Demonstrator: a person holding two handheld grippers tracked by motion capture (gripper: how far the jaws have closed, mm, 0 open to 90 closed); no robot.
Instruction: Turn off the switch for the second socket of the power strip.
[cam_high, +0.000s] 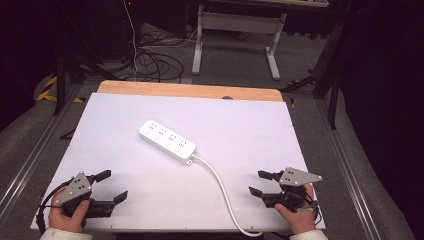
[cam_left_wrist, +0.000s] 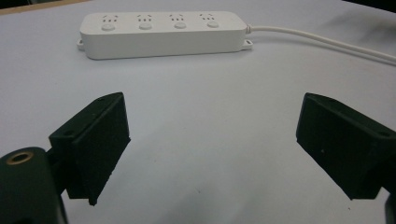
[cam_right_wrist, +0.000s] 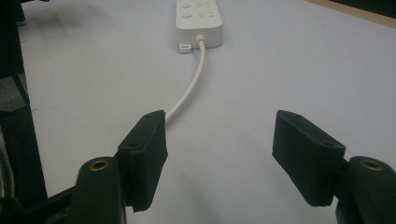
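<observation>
Power strip: a white four-outlet power strip (cam_high: 167, 141) lies flat near the middle of the white table (cam_high: 250, 130), held by nothing.
Long axis: in the high view it runs on a slant, its free end up and to the left, its cord end down and to the right.
Cord: the white cord (cam_high: 221, 187) leaves the lower-right end, curves toward the person and drops over the near edge of the table, passing just to the left of the right gripper.
Left gripper: the left gripper (cam_high: 111, 186) rests at the near-left corner, jaws spread wide and empty; in the left gripper view the strip lies broadside straight ahead of it (cam_left_wrist: 163, 34).
Right gripper: the right gripper (cam_high: 260, 182) rests at the near-right corner, jaws also spread wide and empty; in the right gripper view the strip shows end-on, with the cord running down to its left jaw.
Nearer hand: both stand well apart from the strip; the right one looks nearer to the cord, though it holds nothing.
Likely bearing: any reach for the strip goes forward and inward from either corner.
</observation>
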